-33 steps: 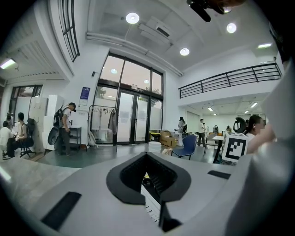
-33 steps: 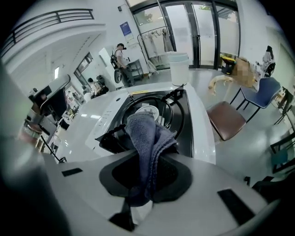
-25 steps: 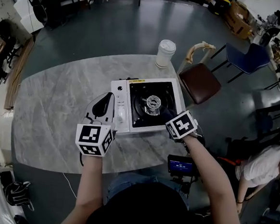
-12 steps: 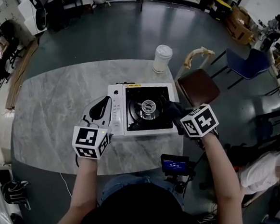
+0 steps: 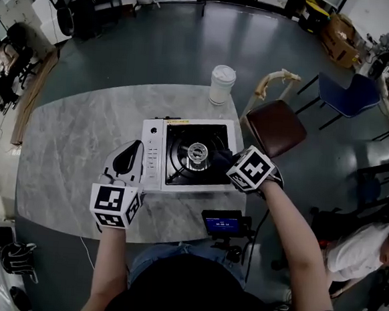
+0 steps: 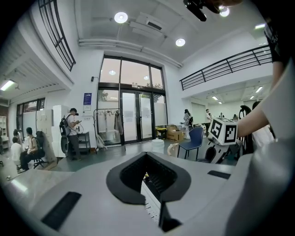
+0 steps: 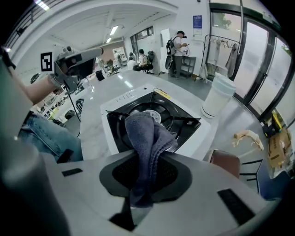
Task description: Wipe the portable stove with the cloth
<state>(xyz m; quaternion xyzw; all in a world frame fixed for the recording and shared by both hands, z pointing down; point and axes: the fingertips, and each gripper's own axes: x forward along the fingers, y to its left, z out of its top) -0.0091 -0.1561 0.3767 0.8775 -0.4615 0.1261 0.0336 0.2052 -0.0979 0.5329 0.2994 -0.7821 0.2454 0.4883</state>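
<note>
The portable stove [image 5: 154, 156] sits mid-table, a white body with a black top and a round burner [image 5: 196, 151]. My right gripper [image 5: 226, 163] is shut on a dark grey cloth [image 5: 219, 160] that hangs onto the right part of the black top, beside the burner. In the right gripper view the cloth [image 7: 148, 133] bulges out of the right gripper [image 7: 146, 171] over the stove [image 7: 109, 137]. My left gripper [image 5: 137, 147] lies shut against the stove's left side, next to the control panel. The left gripper [image 6: 148, 185] shows a strip of white panel past its jaws.
A white lidded cup [image 5: 222, 84] stands behind the stove on the grey marble table [image 5: 67, 148]. A brown chair [image 5: 275, 127] is at the table's right, a blue chair [image 5: 350, 93] farther off. A small screen device [image 5: 222, 224] sits at the front edge. People stand in the background.
My right gripper swung the cloth from the stove's front right out to its right edge, then back left onto the black top. The left gripper stayed at the stove's left side.
</note>
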